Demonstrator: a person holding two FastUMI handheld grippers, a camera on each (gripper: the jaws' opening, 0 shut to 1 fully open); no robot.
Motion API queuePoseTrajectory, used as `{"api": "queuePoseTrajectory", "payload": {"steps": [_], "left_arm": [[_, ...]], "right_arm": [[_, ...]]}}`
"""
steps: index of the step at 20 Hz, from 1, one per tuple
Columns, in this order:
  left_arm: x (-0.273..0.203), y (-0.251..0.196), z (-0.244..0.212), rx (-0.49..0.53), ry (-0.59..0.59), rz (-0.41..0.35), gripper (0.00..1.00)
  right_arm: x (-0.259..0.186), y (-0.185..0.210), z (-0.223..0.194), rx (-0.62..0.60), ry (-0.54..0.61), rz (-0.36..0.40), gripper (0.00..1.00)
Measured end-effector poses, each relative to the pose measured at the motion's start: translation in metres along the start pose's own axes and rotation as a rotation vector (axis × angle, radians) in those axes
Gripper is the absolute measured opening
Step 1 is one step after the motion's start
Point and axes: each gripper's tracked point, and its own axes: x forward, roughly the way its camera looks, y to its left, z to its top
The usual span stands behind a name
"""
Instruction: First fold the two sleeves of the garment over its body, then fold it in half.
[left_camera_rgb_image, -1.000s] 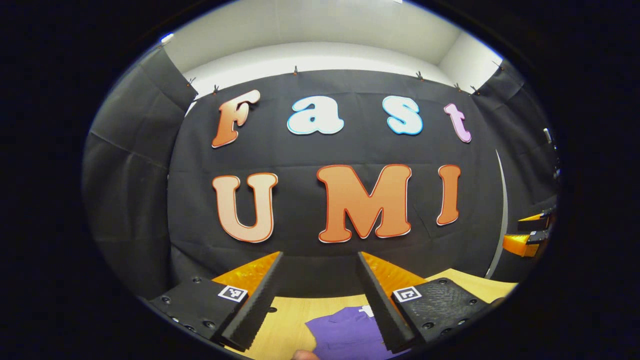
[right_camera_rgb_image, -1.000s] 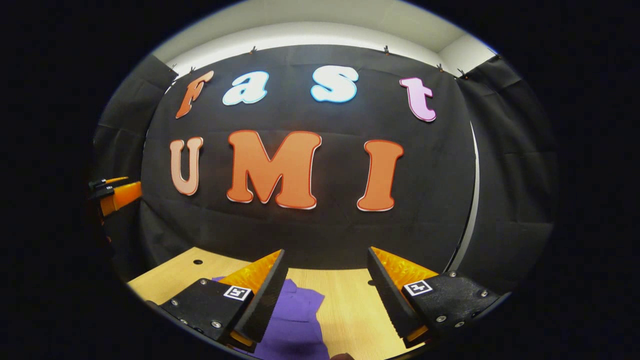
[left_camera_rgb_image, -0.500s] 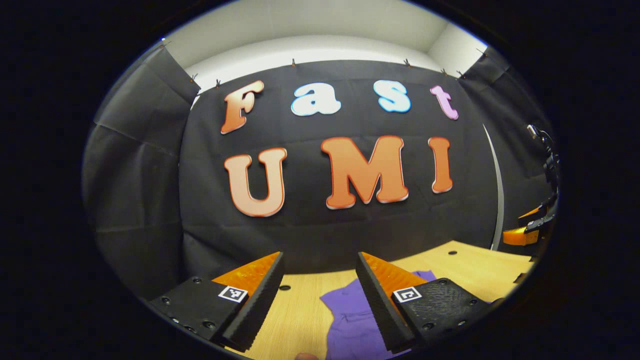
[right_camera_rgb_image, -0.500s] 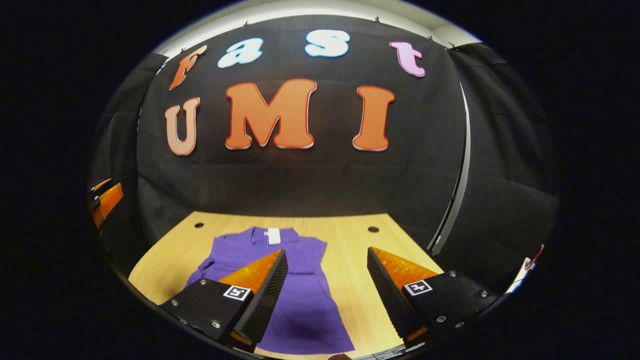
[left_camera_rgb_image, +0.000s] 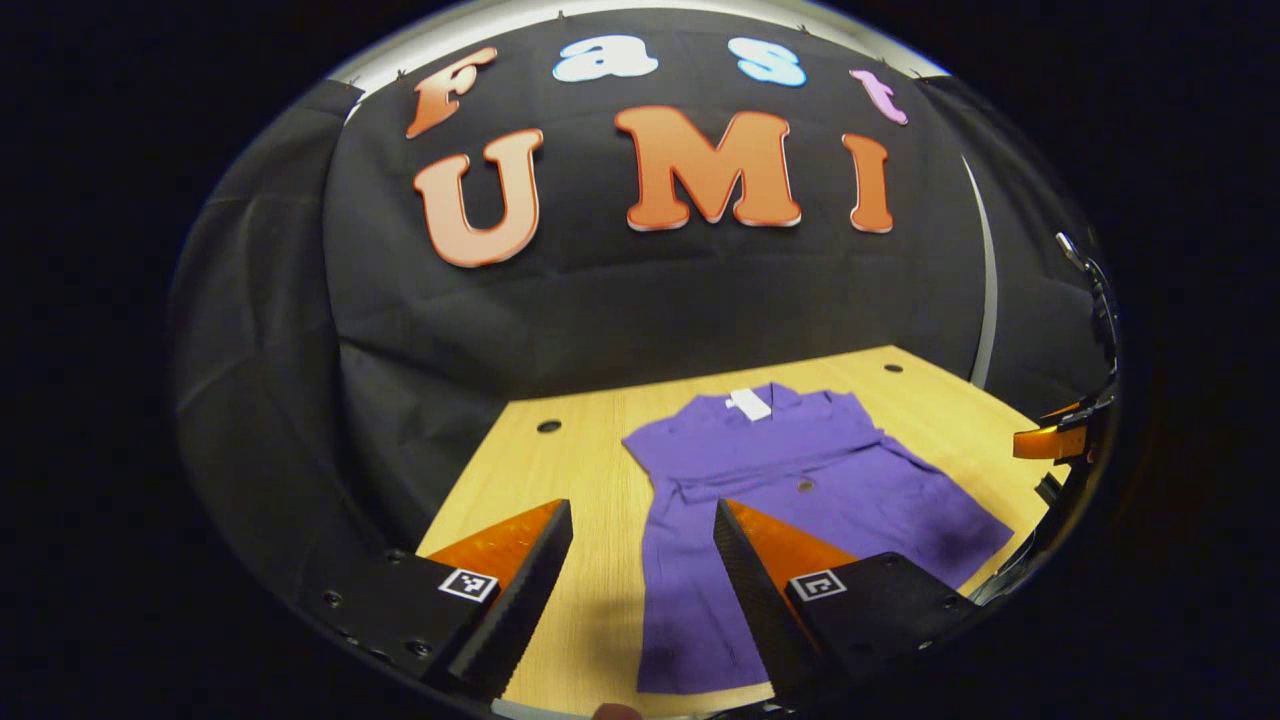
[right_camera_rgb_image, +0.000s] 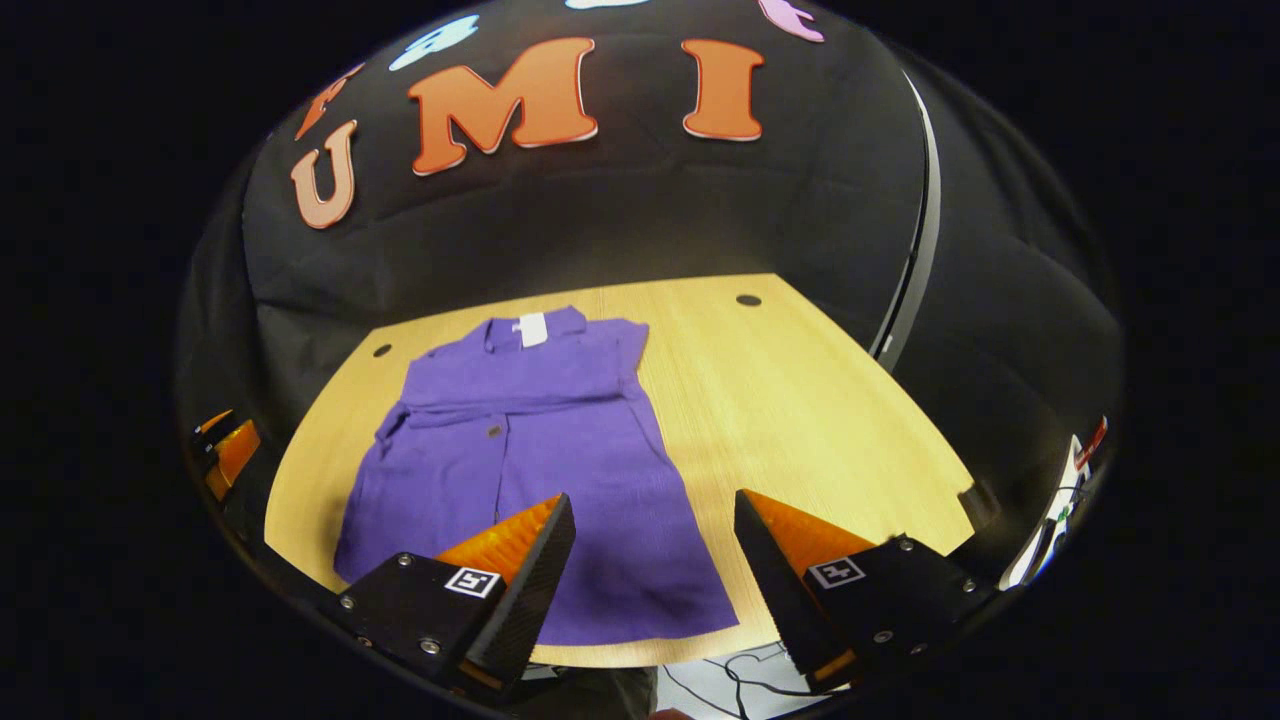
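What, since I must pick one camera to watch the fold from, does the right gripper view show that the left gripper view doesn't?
Right gripper view: the table's near edge, what look like cables on the floor below it, and the left tongs at the picture's left rim.
Left gripper view: the right tongs at the picture's right rim.
Shared: the purple garment lying flat on the wooden table, a white tag at its collar, and each view's own tongs open, holding nothing.
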Motion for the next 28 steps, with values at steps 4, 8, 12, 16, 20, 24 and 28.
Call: {"api": "queuePoseTrajectory", "payload": {"steps": [4, 8, 12, 16, 20, 24, 28], "left_arm": [[0.013, -0.008, -0.055, -0.006, 0.148, -0.009, 0.90], [0.015, -0.023, -0.101, -0.008, 0.292, -0.030, 0.91], [0.014, -0.033, -0.148, -0.045, 0.466, -0.041, 0.92], [0.009, -0.034, -0.184, -0.077, 0.617, -0.045, 0.92], [0.004, -0.037, -0.202, -0.128, 0.731, -0.047, 0.92], [0.007, -0.041, -0.213, -0.135, 0.801, -0.035, 0.93], [0.009, -0.037, -0.215, -0.166, 0.869, -0.029, 0.93]], "right_arm": [[0.013, -0.010, -0.037, -0.047, 0.104, -0.012, 0.96], [0.025, -0.014, -0.069, -0.059, 0.212, 0.000, 0.97], [0.037, -0.021, -0.097, -0.075, 0.315, 0.008, 0.97], [0.044, -0.022, -0.116, -0.068, 0.405, 0.032, 0.97], [0.050, -0.021, -0.122, -0.107, 0.463, 0.045, 0.97], [0.052, -0.019, -0.130, -0.115, 0.519, 0.054, 0.96], [0.050, -0.016, -0.133, -0.131, 0.563, 0.059, 0.88]]}}
